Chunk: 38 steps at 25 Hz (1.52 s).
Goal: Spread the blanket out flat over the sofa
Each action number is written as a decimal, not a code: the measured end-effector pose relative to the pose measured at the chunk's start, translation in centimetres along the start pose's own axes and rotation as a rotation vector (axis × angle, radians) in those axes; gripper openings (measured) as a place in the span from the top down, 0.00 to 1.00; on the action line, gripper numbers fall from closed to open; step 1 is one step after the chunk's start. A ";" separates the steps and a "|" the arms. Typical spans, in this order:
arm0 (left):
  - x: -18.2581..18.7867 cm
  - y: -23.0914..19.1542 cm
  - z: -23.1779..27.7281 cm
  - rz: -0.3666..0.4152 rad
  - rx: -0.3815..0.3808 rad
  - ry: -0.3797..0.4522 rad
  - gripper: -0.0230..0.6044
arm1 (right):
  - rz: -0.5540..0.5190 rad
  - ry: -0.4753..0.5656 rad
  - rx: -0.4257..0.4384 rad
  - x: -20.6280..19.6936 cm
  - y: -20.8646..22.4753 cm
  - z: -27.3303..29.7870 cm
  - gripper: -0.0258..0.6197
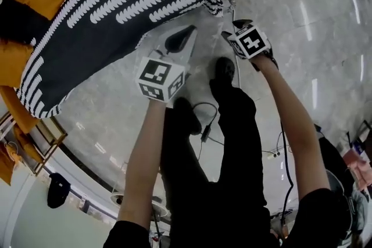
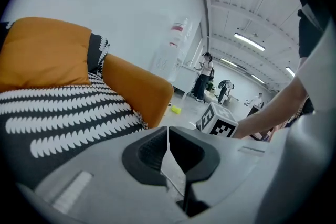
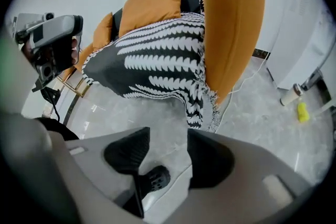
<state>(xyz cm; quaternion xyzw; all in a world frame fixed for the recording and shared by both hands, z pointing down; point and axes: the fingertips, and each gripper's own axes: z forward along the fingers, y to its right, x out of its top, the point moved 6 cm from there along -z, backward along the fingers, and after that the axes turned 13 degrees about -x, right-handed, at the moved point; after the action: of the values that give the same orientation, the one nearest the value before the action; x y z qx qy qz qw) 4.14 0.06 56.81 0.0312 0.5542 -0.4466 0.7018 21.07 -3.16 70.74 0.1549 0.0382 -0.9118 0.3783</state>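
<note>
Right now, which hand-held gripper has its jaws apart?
The right hand-held gripper: its jaws stand wide apart with nothing between them, whereas the left hand-held gripper is shut.

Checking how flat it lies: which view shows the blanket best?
The right gripper view: the blanket shows almost whole, from the back cushions to its fringed corner by the armrest. The head view shows it bigger but cropped at the frame; the left gripper view catches one end only.
</note>
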 end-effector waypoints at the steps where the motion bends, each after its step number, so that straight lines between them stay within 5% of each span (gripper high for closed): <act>1: 1.2 0.8 -0.6 -0.011 0.008 0.000 0.93 | -0.009 -0.007 0.005 0.4 -0.2 -1.6 0.61; 9: 10.9 7.0 -4.8 -0.052 0.045 -0.005 0.93 | -0.111 0.004 0.056 6.2 -0.4 -13.3 0.61; 17: 15.8 13.2 -9.0 -0.130 0.093 0.013 0.93 | -0.161 0.025 0.091 8.1 -1.3 -22.7 0.61; 31: 19.4 21.0 -15.1 -0.201 0.173 0.108 0.93 | -0.128 0.082 0.064 8.0 -2.8 -34.1 0.61; 38: 18.8 22.5 -22.5 -0.222 0.208 0.110 0.93 | -0.134 0.130 0.051 9.4 -7.8 -38.2 0.61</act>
<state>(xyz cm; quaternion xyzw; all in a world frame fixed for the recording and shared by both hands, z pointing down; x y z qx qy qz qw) 1.94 14.56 22.89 0.0667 0.5425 -0.5740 0.6097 19.03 3.18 31.22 0.2205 0.0499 -0.9238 0.3090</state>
